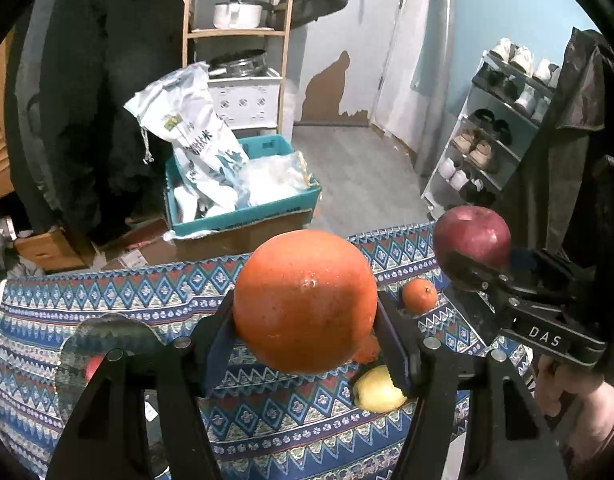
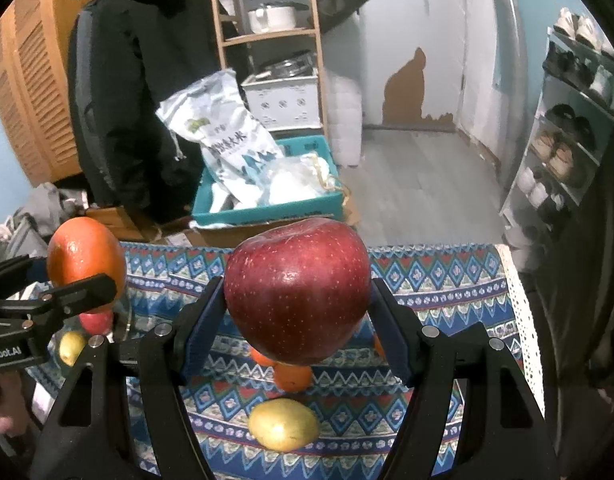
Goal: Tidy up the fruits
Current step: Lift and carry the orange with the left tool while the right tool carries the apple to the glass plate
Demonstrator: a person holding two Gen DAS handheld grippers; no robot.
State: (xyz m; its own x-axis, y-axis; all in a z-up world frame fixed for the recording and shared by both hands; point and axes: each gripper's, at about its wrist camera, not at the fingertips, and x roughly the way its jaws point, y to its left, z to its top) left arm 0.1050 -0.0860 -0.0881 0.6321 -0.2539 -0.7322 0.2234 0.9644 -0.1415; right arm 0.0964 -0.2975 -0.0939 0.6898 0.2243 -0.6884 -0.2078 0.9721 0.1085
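A rice sack [image 1: 195, 136] leans in a teal crate [image 1: 243, 212] beside a shoe rack [image 1: 491, 132].

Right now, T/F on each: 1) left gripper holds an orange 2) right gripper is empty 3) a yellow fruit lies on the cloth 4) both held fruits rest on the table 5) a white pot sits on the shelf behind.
1) The left gripper holds an orange. True.
2) The right gripper is empty. False: it is shut on a red apple.
3) A yellow fruit lies on the cloth. True.
4) Both held fruits rest on the table. False: both are held clear above the cloth.
5) A white pot sits on the shelf behind. True.
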